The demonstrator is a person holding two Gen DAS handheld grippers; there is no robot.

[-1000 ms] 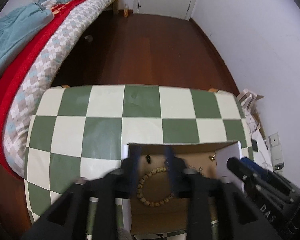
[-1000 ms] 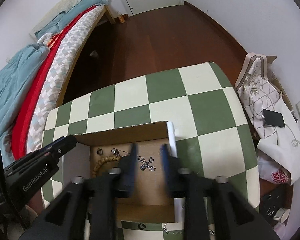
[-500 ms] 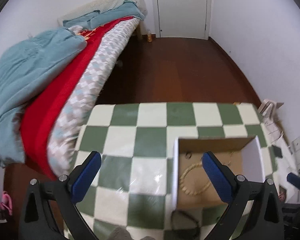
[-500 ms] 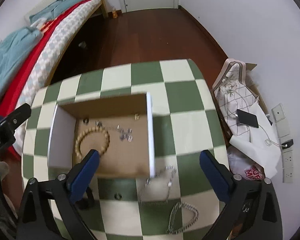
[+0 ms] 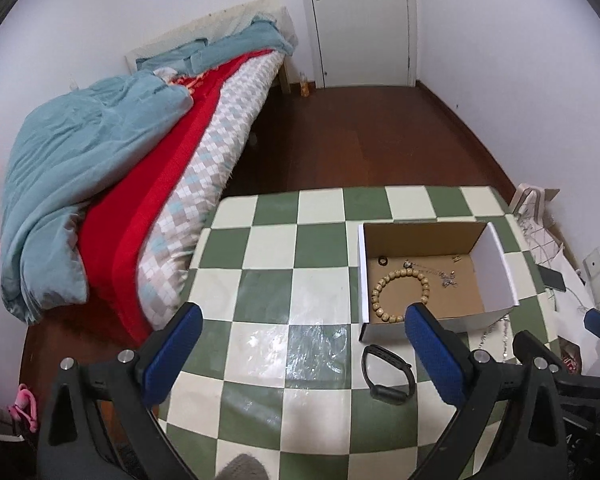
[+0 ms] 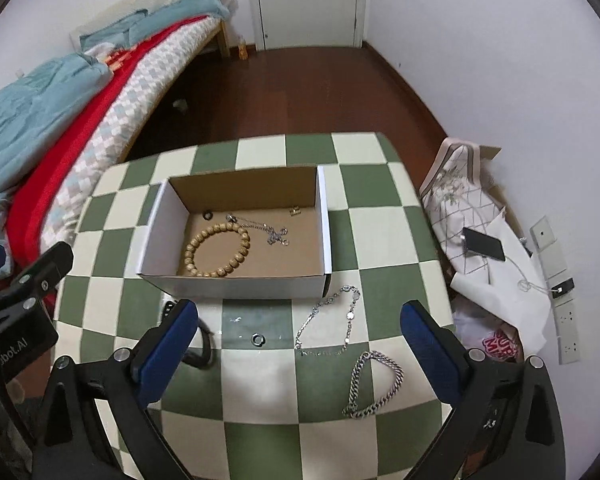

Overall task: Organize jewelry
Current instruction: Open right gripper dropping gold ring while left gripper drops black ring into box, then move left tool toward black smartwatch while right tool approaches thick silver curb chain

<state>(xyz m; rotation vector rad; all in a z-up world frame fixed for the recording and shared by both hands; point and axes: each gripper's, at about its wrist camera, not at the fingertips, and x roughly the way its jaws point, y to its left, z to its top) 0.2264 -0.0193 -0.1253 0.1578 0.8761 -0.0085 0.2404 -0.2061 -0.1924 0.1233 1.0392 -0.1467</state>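
Note:
An open cardboard box point(image 6: 236, 284) point(image 5: 496, 264) stands on the green-and-white checkered table point(image 6: 260, 384). Inside lie a wooden bead bracelet point(image 6: 217, 249) point(image 5: 400, 294), a thin silver necklace point(image 6: 268, 232), a dark ring point(image 6: 208, 214) and a small gold piece point(image 6: 295, 211). In front of the box lie a silver bead chain point(image 6: 332, 320), a chunky silver bracelet point(image 6: 374, 384), a small ring point(image 6: 257, 339) and a black band point(image 5: 388, 374). My right gripper point(image 6: 298, 344) is open and empty above these. My left gripper point(image 5: 300, 352) is open and empty, left of the box.
A bed point(image 5: 140, 184) with blue and red covers runs along the table's left side. Bags, papers and a phone point(image 6: 482, 244) lie on the floor to the right. Dark wood floor point(image 6: 292, 96) and a white door point(image 5: 360, 20) are beyond the table.
Both grippers have gone from shut over the box to wide open and pulled back and up. The loose jewelry in front of the box has come into view.

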